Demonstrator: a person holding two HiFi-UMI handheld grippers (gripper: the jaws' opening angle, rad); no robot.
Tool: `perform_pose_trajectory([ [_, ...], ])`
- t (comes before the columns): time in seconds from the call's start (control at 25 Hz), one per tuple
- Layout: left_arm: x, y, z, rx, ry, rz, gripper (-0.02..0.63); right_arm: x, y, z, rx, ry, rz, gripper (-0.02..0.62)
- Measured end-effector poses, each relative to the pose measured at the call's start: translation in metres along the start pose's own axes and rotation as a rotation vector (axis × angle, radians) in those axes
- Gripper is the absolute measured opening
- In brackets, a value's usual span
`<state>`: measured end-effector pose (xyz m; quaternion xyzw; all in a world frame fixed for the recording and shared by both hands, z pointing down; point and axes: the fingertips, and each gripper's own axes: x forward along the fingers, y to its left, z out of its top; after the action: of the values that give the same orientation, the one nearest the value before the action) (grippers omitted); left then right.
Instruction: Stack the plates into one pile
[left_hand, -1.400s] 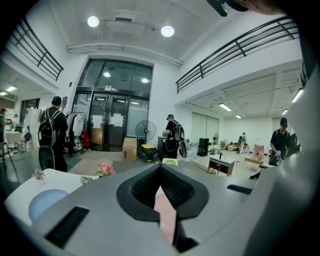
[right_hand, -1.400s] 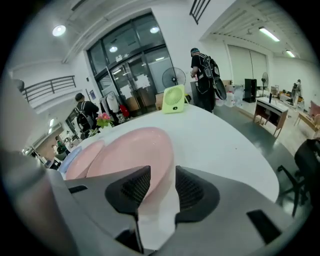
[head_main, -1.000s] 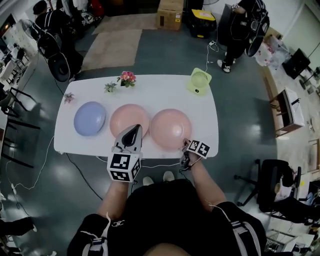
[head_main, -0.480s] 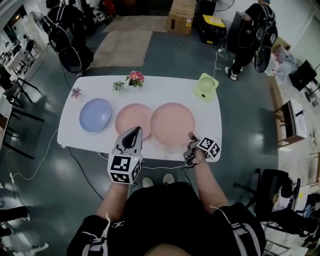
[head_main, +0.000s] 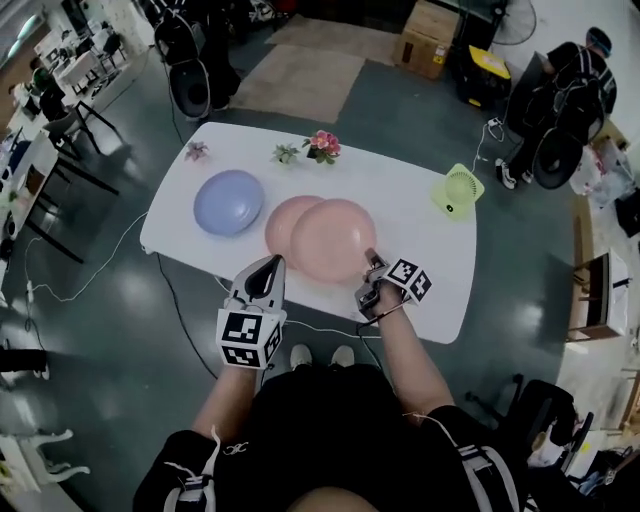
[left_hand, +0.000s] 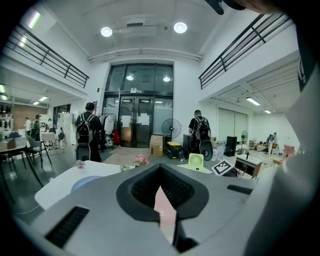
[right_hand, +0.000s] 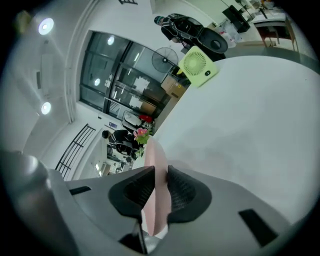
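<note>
Three plates are on the white table (head_main: 420, 250). The blue plate (head_main: 228, 202) lies at the left, also seen low in the left gripper view (left_hand: 85, 183). A pink plate (head_main: 278, 225) lies in the middle. The second pink plate (head_main: 335, 240) is raised and overlaps the middle one from the right. My right gripper (head_main: 369, 258) grips its near rim, seen edge-on (right_hand: 158, 155) between the pads. The right gripper's (right_hand: 156, 187) jaws are opening slightly with the rim between them. My left gripper (head_main: 270, 262) hovers shut by the middle plate's near left rim, holding nothing (left_hand: 160, 172).
A green fan (head_main: 457, 190) stands at the table's far right. A pink flower pot (head_main: 322, 145) and two small plants (head_main: 286, 153) line the far edge. People stand beyond the table (head_main: 565, 100). A cable (head_main: 330, 330) hangs off the near edge.
My right gripper has lifted the right pink plate and carried it left, so it now overlaps the middle pink plate. My left gripper has stayed by the middle plate's near rim.
</note>
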<state>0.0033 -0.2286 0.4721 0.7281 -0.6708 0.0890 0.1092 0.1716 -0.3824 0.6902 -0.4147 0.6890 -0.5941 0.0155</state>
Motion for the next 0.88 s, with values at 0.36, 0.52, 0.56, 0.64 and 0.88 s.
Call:
perform_pose_trajectory([
  [0.36,-0.037,0.054,-0.024,-0.058,0.027,0.183,0.013,0.074,0.024,-0.028,-0.036,0.086,-0.008,0.089],
  [0.52,-0.049,0.067,-0.035,-0.074,0.044,0.230,0.012,0.098,0.016,-0.032,-0.031,0.087,-0.055,0.082],
  [0.56,-0.052,0.069,-0.037,-0.076,0.049,0.238,0.013,0.102,0.013,-0.032,-0.037,0.086,-0.071,0.077],
  [0.64,-0.057,0.072,-0.040,-0.081,0.056,0.252,0.012,0.108,0.006,-0.031,-0.074,0.084,-0.108,0.069],
  [0.88,-0.055,0.080,-0.040,-0.083,0.059,0.267,0.013,0.119,-0.002,-0.038,-0.303,0.139,-0.183,0.056],
])
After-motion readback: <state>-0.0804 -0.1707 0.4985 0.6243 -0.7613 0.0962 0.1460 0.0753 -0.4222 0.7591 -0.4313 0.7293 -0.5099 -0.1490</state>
